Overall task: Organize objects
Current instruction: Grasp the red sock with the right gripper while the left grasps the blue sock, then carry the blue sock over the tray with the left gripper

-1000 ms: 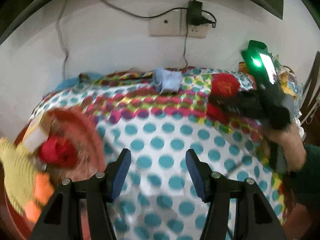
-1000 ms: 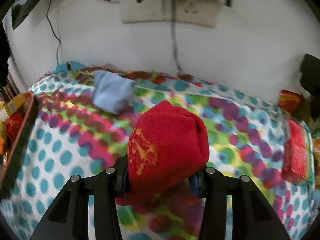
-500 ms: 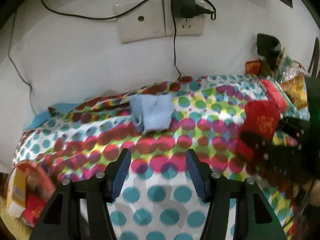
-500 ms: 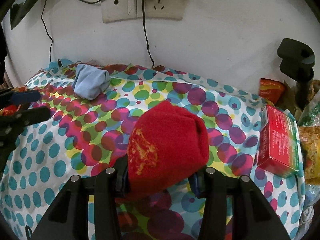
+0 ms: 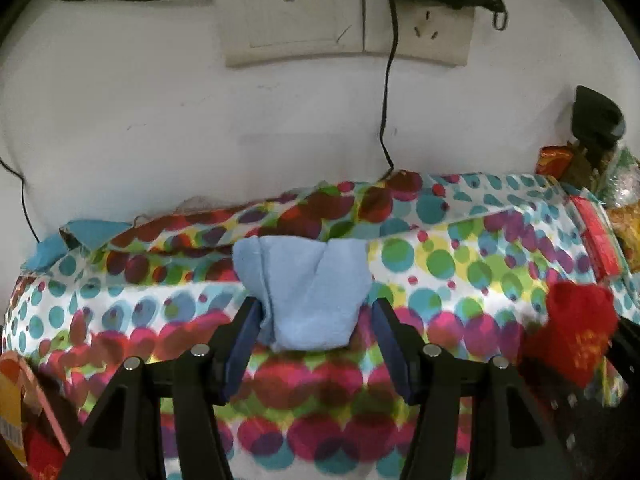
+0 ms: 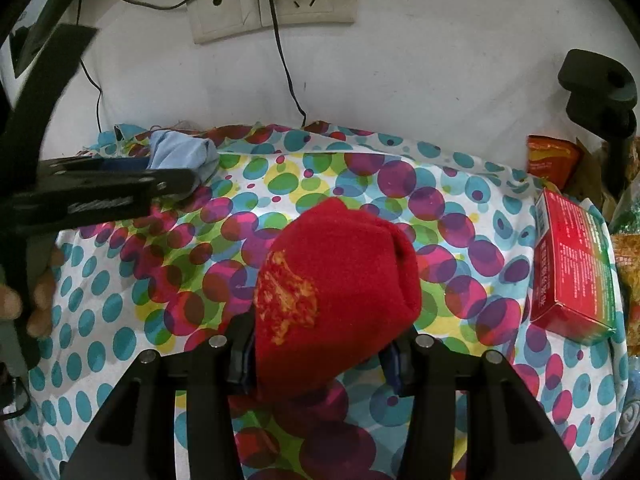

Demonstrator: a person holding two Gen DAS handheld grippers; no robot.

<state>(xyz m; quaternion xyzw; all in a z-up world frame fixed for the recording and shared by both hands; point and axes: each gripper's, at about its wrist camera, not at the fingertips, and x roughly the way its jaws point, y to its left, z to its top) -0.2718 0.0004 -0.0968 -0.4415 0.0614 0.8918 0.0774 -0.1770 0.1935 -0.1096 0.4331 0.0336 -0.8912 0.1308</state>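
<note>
A light blue folded cloth (image 5: 304, 292) lies on the dotted cover near the wall. My left gripper (image 5: 314, 322) straddles its near end. The jaws are opening, the cloth sits between them, and a gap shows at the right pad. In the right wrist view the same cloth (image 6: 180, 152) lies far left, with the left gripper (image 6: 188, 176) reaching over it. My right gripper (image 6: 320, 344) is shut on a red folded cloth (image 6: 336, 288) with a gold pattern, held just above the cover. Its jaws are easing open slightly, but the pads still press. The red cloth (image 5: 576, 320) shows at the right edge of the left wrist view.
A red box (image 6: 572, 272) lies at the right, with snack packets (image 6: 552, 156) and a black stand (image 6: 596, 84) behind it. Wall sockets (image 5: 432, 28) with a hanging cable are straight ahead. A basket edge (image 5: 24, 400) shows at lower left. A hand (image 6: 40, 300) holds the left gripper.
The left gripper swept from the basket on the left across the cover to the blue cloth, and its jaws stand wider. The right gripper kept hold of the red cloth and barely shifted.
</note>
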